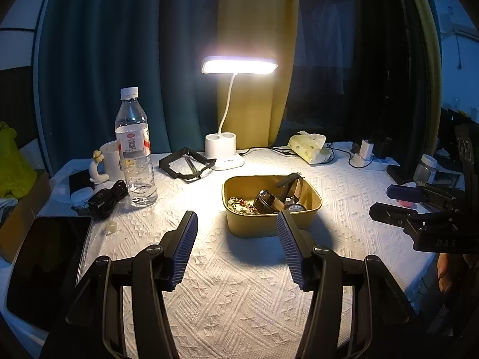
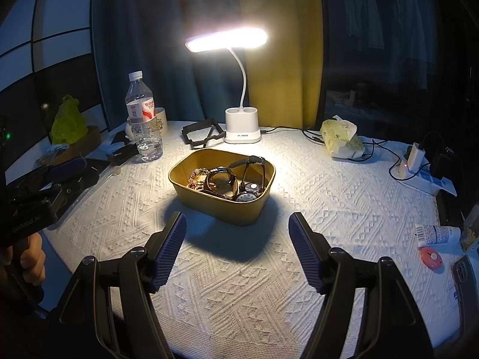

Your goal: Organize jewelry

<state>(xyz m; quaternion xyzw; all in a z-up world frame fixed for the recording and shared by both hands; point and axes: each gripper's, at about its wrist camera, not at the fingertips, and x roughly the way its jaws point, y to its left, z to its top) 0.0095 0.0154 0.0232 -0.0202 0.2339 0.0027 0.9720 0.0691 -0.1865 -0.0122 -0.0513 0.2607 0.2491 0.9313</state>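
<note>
White-quilted desk [image 2: 239,284], lamp-lit, dark curtains behind. Yellow tray [image 2: 239,215] at 12 o'clock from both grippers, holding watches [image 2: 221,181] and beaded jewelry [image 2: 196,176]. Left gripper [image 1: 236,224] and right gripper [image 2: 238,224] spread wide, empty. Judging sorting unstarted or already finished; cannot tell.

White-clothed table [image 2: 239,284], yellow tray [image 2: 239,212], lamp [image 2: 242,133], bottle [image 2: 145,125]
</note>
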